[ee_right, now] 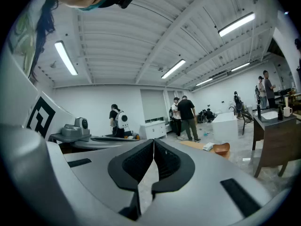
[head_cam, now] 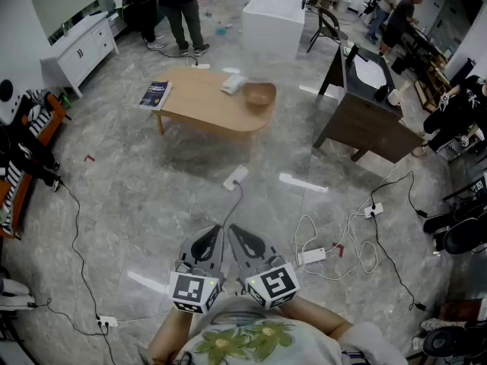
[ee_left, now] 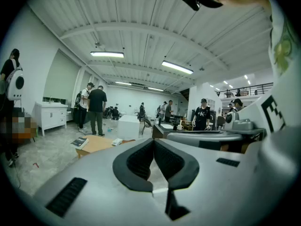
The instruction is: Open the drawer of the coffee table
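The oval wooden coffee table [head_cam: 205,106] stands across the floor, well ahead of me. It carries a dark book [head_cam: 155,94], a white packet [head_cam: 233,84] and a brown bowl [head_cam: 259,94]. No drawer front shows from here. My left gripper [head_cam: 218,230] and right gripper [head_cam: 233,230] are held side by side close to my body, both shut and empty, far from the table. In the left gripper view the shut gripper [ee_left: 154,141] points toward the table [ee_left: 96,145]. In the right gripper view the shut gripper [ee_right: 154,141] has the table [ee_right: 200,146] and bowl [ee_right: 221,149] to its right.
Cables and power strips [head_cam: 312,255] lie on the grey floor between me and the table. A dark desk [head_cam: 365,116] stands at the right, a white block [head_cam: 272,21] behind the table, a white sideboard [head_cam: 80,50] at the left. People [head_cam: 181,10] stand at the back.
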Demonstrator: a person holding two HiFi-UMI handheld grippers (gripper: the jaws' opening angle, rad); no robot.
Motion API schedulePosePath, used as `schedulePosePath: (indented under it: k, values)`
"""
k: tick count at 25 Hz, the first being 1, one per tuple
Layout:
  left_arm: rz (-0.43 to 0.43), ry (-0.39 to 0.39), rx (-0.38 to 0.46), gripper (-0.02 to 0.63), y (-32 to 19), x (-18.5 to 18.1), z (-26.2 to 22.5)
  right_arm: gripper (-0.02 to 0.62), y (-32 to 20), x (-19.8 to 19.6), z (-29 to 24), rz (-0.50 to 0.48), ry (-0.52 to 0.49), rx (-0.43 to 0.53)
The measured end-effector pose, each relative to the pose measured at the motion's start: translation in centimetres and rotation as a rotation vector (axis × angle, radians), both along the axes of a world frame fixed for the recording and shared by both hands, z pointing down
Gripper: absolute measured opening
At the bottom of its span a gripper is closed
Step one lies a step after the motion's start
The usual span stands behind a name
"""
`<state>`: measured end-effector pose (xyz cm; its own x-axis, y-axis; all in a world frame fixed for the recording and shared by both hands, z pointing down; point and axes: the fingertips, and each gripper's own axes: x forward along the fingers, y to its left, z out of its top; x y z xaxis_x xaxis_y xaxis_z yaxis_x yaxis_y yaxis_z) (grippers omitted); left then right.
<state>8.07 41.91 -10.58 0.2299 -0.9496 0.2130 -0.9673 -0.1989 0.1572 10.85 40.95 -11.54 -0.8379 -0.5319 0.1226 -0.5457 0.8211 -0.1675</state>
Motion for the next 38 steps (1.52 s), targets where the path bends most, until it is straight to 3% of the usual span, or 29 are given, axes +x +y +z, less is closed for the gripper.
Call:
schedulePosePath:
  k: [14, 22, 27, 33, 38]
  values:
    - [-0.076, 0.004, -0.014, 0.011, -2.5, 2.2, 1.1, 0.023, -2.1, 3.3, 0.9, -0.102, -0.025, -0.012]
    - [-0.174, -0.003, -0.024, 0.011, -3.2, -0.2, 1.9, 0.023, -5.7, 6.0, 3.1, -0.081, -0.012, -0.078]
    - [-0.191, 0.021, -0.048, 0.011, -4.8, -2.1, 3.2, 0.023, -6.7, 4.2, 3.8, -0.115, 0.000, -0.085]
    - [-0.106, 0.033, -0.073, 0.011, -10.3, -5.3, 5.2, 0.023, -11.1, -0.2, 5.5, -0.084, 0.030, -0.102]
    - [-0.040, 0.023, -0.063, 0.011, -17.0, -10.5, 4.8, 0.023, -16.6, -5.2, 6.7, -0.032, 0.037, -0.155]
